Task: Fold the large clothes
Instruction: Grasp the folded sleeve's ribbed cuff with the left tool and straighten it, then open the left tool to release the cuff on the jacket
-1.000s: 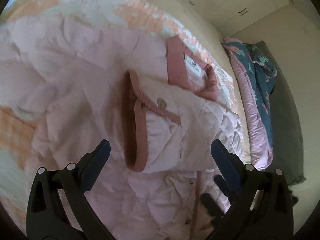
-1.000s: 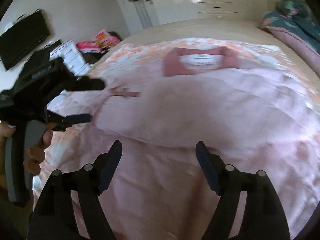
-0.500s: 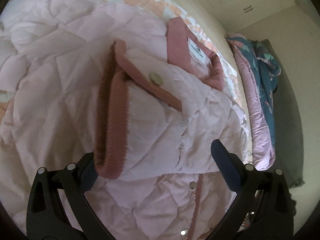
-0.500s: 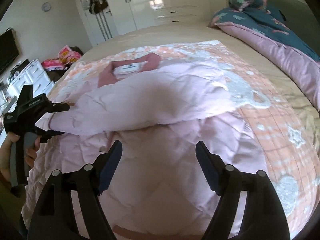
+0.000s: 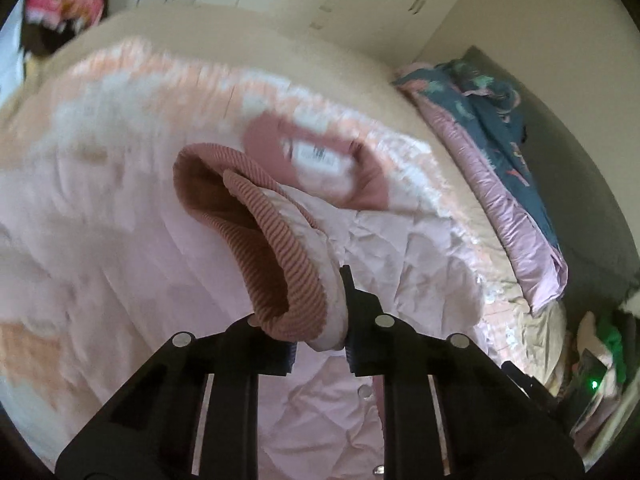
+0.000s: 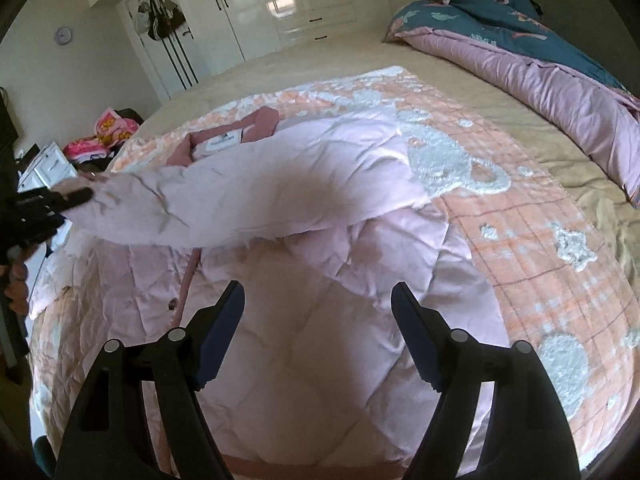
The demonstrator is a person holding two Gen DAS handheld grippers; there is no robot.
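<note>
Now | one pink jacket (image 6: 320, 208) | left tool (image 5: 320, 340) clamped on its cuff (image 5: 272, 248) | right tool (image 6: 318, 332) apart, empty

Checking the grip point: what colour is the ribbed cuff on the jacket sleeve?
Dusty rose-pink, darker than the pale pink quilted sleeve; the ribbed cuff shows best in the left wrist view.

Daylight, soft and diffuse, both views moderately bright. Glare patch on the glossy wardrobe doors (image 6: 280, 0) in the right wrist view, and a blown-out spot at top centre of the left wrist view. Left wrist view: strong motion blur across the bedspread (image 5: 120, 92) and the jacket collar label (image 5: 320, 156); ribbed cuff (image 5: 272, 248) close to the lens stays fairly sharp. Right wrist view: crisp overall, with a soft dark shadow on the pink jacket (image 6: 304, 184). Heavy fisheye bending, black vignette at all corners
</note>
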